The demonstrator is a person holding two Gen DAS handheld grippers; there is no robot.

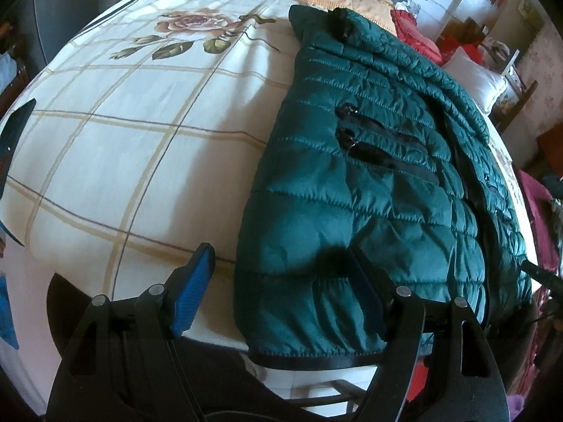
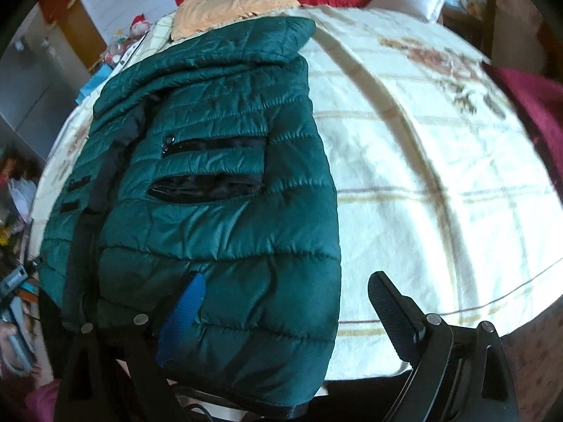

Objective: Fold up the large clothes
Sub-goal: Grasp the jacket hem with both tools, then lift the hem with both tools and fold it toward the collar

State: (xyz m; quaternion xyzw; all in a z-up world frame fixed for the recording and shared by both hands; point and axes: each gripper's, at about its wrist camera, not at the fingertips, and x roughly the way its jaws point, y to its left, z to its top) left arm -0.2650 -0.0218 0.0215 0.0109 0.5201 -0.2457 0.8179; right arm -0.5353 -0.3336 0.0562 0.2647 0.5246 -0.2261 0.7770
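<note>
Garment: we see a dark green quilted puffer jacket (image 1: pixel 369 161) lying lengthwise on a cream floral checked bedspread (image 1: pixel 140 123), hem hanging over the near edge.
Why so: we judge it is spread flat for folding.
Left tongs (image 1: pixel 281 281): jaws wide apart, straddling the jacket's left edge near the hem, gripping nothing.
Right tongs (image 2: pixel 286 302): jaws wide apart over the jacket's right edge, clamped on nothing.

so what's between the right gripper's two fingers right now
In the right wrist view, the hem corner of the green puffer jacket lies between the open right gripper's fingers, over the bedsheet.
</note>
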